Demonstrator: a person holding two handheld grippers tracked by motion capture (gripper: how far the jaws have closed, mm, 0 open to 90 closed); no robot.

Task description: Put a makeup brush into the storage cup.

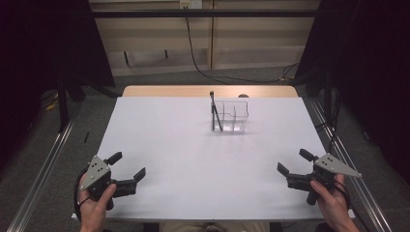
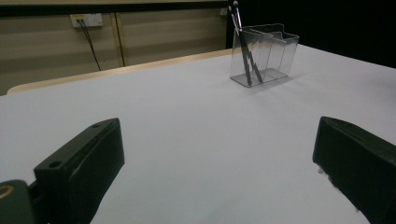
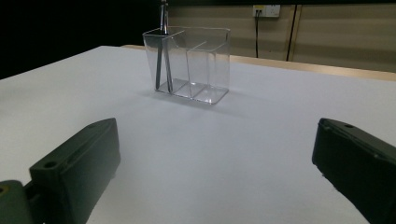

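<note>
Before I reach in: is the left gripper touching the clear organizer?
Apart. The high view shows the left gripper near the front edge, bare table between it and the organizer.

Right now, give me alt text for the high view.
A clear divided holder with two dark sticks in its left compartment stands on a white table. Near the front edge, hands hold the left gripper and right gripper, jaws open.

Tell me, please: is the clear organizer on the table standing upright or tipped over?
Upright. The clear organizer stands on its flat base on the table, open top upward, with two dark sticks leaning inside its end compartment.
</note>
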